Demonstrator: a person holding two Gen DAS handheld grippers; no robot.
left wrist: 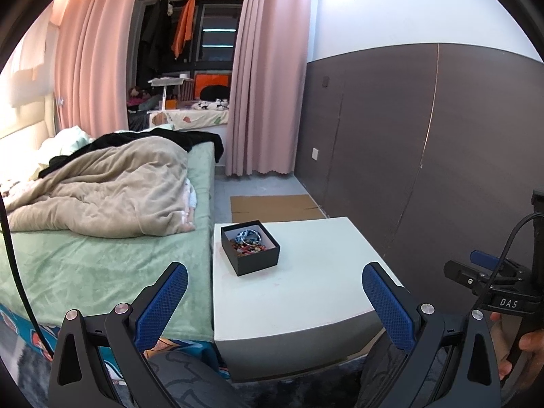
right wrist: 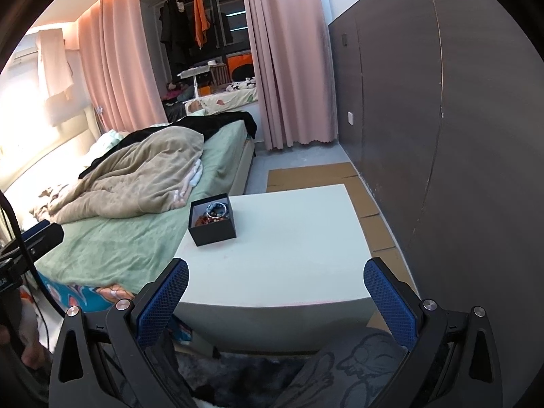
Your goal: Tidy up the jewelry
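A small black box point(left wrist: 250, 250) sits open on a white table point(left wrist: 306, 272), near the table's far left corner and close to the edge that runs along the bed point(left wrist: 102, 265). Inside it lies a tangle of jewelry point(left wrist: 250, 239): a silvery bangle rests on top toward the back, with reddish-brown beads heaped beneath it; finer pieces are too small to tell apart. The left gripper point(left wrist: 275, 302) hangs above the table's near edge with its blue-padded fingers spread wide and nothing between them, well short of the box. The right gripper point(right wrist: 276, 301) is likewise wide open and empty, held over the near edge of the table, the box point(right wrist: 213, 224) lying ahead and to its left. In the left wrist view the right gripper's body shows at the far right, gripped by a hand point(left wrist: 523, 343). The rest of the tabletop is bare. A beige blanket point(left wrist: 112, 190) is rumpled across the green sheet of the bed, with a black garment behind it. Flattened cardboard point(left wrist: 275, 207) lies on the floor beyond the table, beside a dark panelled wall point(left wrist: 425, 156), and pink curtains point(left wrist: 268, 85) frame a dark window alcove at the back.
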